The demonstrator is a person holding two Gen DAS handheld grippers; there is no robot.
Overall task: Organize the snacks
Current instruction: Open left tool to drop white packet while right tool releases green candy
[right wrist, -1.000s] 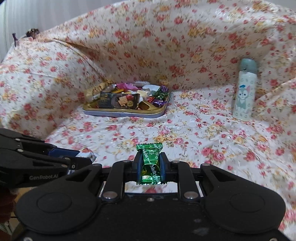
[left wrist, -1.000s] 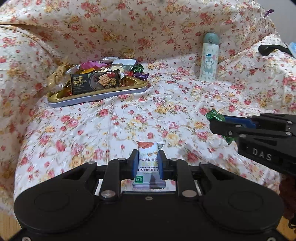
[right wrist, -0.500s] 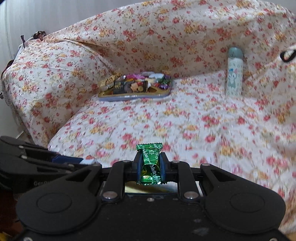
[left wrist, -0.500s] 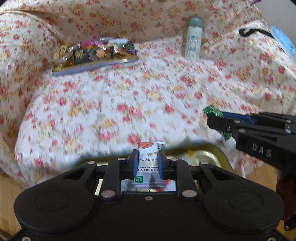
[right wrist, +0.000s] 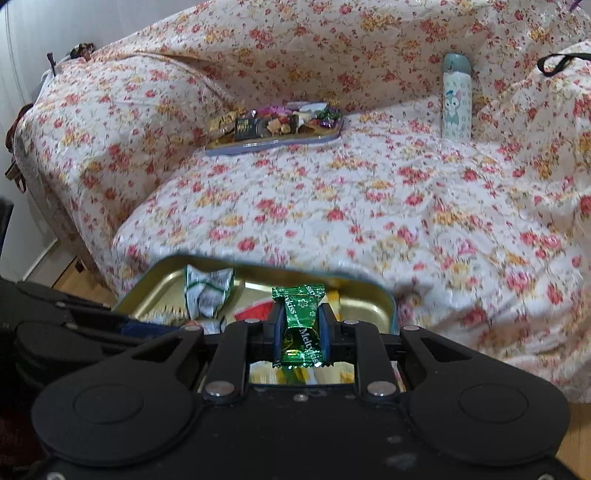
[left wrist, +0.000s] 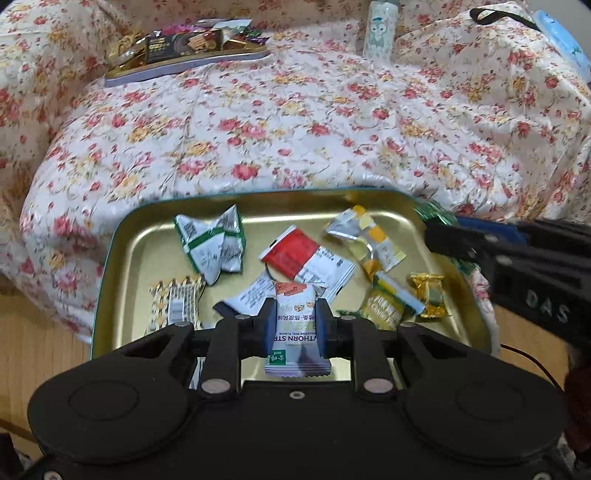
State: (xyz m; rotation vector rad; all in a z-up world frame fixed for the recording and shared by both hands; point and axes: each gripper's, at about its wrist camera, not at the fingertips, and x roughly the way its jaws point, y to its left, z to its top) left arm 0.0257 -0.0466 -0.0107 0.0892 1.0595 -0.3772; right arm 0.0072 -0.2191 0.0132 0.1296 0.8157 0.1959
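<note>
- left gripper (left wrist: 294,325) clamps white hawthorn strip packet (left wrist: 295,328); right gripper (right wrist: 299,328) clamps green Meltykiss candy (right wrist: 300,325)
- both over gold tray (left wrist: 110,258): lower inside rim, release onto bare spots

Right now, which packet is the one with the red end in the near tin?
Find the gold metal tray at the floral sofa cover's front edge. Near its middle lies a flat white sachet with a red end, the only red among green, yellow and gold wrappers.

bottle (left wrist: 380,26) top cut off, far tray (right wrist: 275,125) snacks too small to read
</note>
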